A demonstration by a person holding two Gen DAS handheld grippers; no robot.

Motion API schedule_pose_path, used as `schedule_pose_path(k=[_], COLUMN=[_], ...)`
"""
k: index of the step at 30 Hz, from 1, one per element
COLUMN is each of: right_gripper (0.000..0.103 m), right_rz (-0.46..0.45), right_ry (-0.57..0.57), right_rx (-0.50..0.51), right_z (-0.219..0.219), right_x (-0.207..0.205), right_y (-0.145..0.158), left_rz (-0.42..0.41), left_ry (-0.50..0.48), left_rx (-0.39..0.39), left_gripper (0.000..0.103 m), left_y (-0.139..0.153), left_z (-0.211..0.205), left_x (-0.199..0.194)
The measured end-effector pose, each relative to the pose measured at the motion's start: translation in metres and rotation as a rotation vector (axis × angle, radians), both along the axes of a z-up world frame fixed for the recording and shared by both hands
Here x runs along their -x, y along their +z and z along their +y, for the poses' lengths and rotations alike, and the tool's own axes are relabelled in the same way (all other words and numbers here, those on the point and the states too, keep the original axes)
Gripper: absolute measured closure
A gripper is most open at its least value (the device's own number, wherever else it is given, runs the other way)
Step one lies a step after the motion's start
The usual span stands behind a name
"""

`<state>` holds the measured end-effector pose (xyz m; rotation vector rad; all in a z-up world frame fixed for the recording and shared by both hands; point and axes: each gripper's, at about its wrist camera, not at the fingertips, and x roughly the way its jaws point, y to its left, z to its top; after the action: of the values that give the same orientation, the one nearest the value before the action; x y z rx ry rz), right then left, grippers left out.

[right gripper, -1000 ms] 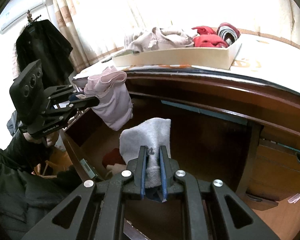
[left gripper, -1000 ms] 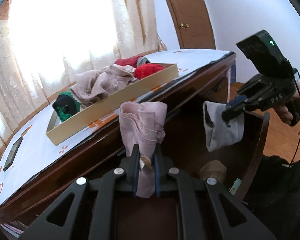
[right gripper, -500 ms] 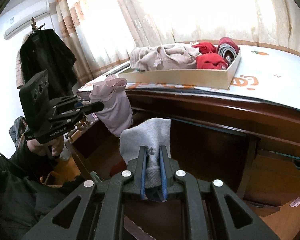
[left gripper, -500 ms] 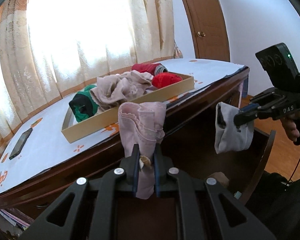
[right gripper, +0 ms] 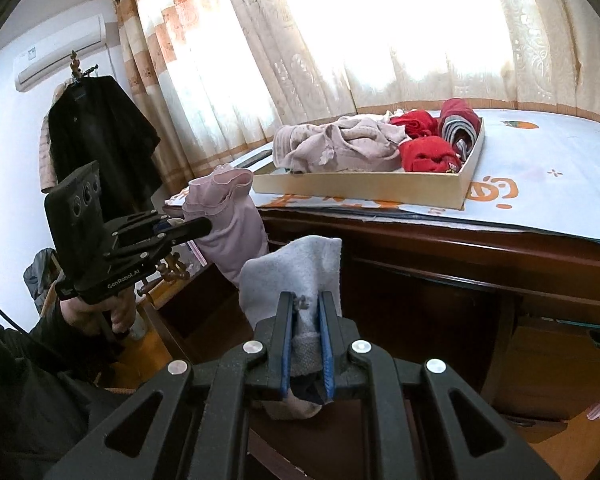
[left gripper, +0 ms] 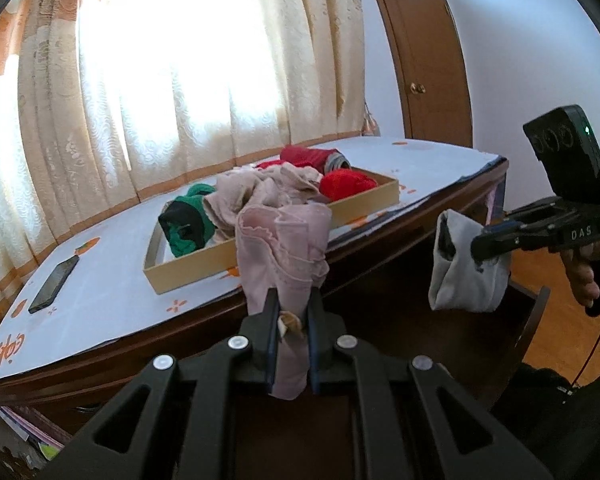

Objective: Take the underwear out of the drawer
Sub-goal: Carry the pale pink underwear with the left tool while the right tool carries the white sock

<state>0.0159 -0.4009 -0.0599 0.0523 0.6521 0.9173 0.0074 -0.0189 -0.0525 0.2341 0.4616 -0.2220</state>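
With our left gripper (left gripper: pixel 290 322) clenched on the pink underwear (left gripper: pixel 284 240) and our right gripper (right gripper: pixel 305 334) on the grey pair (right gripper: pixel 296 268), both hanging above the open drawer (left gripper: pixel 532 320) by the table's front edge, either thin pinch could slip, dropping them back in.

Pink underwear (left gripper: pixel 284 248), grey underwear (right gripper: pixel 296 276), tan box (left gripper: pixel 268 248).

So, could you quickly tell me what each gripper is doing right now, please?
Left gripper: closed on the pink underwear.
Right gripper: closed on the grey underwear.
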Motion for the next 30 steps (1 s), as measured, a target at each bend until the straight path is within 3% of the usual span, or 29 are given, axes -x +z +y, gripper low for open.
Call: schedule_pose_path(k=[30], right_gripper=[0.09], right_rz=[-0.072], right_ry=[-0.014], right_rx=[-0.078], right_z=[0.002], right_x=[0.0], right_y=[0.032], left_rz=[-0.072], left_ry=[0.083], left_rx=[0.051], left_gripper=[0.093], left_y=[0.035], left_z=[0.019], left_x=[0.003])
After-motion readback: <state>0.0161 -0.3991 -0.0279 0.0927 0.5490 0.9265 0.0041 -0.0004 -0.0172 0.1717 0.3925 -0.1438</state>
